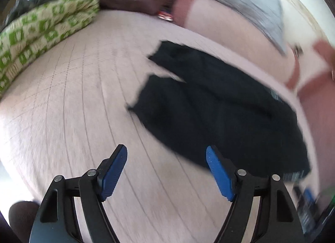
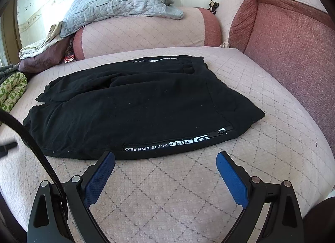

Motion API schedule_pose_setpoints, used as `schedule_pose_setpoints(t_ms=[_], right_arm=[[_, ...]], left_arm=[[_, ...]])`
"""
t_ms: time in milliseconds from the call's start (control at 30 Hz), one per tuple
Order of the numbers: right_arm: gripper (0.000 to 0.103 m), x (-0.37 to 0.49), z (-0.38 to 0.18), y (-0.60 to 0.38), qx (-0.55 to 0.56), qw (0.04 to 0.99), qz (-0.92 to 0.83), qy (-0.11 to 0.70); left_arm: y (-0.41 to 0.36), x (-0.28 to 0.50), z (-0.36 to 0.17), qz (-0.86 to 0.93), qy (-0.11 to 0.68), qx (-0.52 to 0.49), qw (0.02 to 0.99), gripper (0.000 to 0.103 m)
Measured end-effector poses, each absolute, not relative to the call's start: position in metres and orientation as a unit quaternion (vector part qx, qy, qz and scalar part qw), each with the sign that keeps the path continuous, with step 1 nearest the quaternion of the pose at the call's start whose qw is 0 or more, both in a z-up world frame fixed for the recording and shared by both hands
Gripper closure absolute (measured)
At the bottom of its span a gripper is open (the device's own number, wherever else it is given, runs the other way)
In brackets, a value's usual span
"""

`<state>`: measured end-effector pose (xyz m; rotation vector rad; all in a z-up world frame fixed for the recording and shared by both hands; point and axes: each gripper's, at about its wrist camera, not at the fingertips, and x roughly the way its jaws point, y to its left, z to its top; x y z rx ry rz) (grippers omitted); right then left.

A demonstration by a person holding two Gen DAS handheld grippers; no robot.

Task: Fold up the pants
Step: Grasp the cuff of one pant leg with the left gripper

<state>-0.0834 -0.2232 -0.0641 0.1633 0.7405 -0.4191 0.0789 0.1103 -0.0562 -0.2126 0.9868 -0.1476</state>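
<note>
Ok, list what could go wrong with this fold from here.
1. The black pants lie bunched, with wrinkles near the waistband, so a fold now may lock creases in.
2. Both the left gripper and the right gripper are open and empty; a shallow pinch might catch only the top layer.

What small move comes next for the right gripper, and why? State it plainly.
Probably ease the right gripper forward and down onto the near edge of the black pants. Its jaws stand open and empty just short of the printed stripe, and the pants lie flat on the quilted cushion, ready to grasp.
</note>
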Motion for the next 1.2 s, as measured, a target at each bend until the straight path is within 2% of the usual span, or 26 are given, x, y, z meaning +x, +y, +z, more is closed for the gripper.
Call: schedule_pose_setpoints(t_ms=[133,200,233,267,300,467,800,933,1100,1133,1167,1200], right_arm=[[0.003,-0.086,-0.058,-0.233,0.081,0.91,-0.211,0.348],[0.003,-0.089,-0.055,-0.241,0.088,0.909,-0.221,0.342],[0.003,-0.091,-0.055,-0.245,0.093,0.908,-0.227,0.341],[0.003,-0.092,-0.054,-0.249,0.097,0.906,-0.233,0.34],[0.003,-0.094,-0.054,-0.253,0.101,0.904,-0.239,0.339],[0.003,-0.099,-0.054,-0.269,0.111,0.896,-0.269,0.335],[0.003,-0.103,-0.062,-0.304,0.179,0.878,-0.282,0.344],[0.003,-0.095,-0.072,-0.331,0.256,0.859,-0.263,0.357],[0.004,-0.07,-0.072,-0.356,0.296,0.846,-0.265,0.356],[0.011,-0.068,-0.073,-0.36,0.301,0.844,-0.27,0.352],[0.035,-0.065,-0.072,-0.365,0.301,0.843,-0.275,0.351],[0.05,-0.064,-0.072,-0.367,0.302,0.84,-0.277,0.355]], left_arm=[[0.119,0.125,-0.079,-0.071,0.512,-0.112,0.848,0.025],[0.113,0.135,-0.081,-0.069,0.502,-0.096,0.857,0.026],[0.107,0.14,-0.081,-0.073,0.499,-0.091,0.858,0.033],[0.105,0.142,-0.081,-0.07,0.5,-0.094,0.858,0.062],[0.104,0.145,-0.081,-0.058,0.503,-0.094,0.857,0.086],[0.121,0.13,-0.071,-0.044,0.504,-0.12,0.854,0.091],[0.145,0.116,-0.077,-0.048,0.521,-0.144,0.84,0.091],[0.139,0.116,-0.077,-0.047,0.517,-0.14,0.843,0.091],[0.134,0.129,-0.077,-0.047,0.519,-0.136,0.843,0.091],[0.135,0.129,-0.076,-0.047,0.52,-0.139,0.842,0.091],[0.136,0.129,-0.074,-0.048,0.521,-0.144,0.84,0.091],[0.139,0.126,-0.072,-0.05,0.521,-0.148,0.839,0.091]])
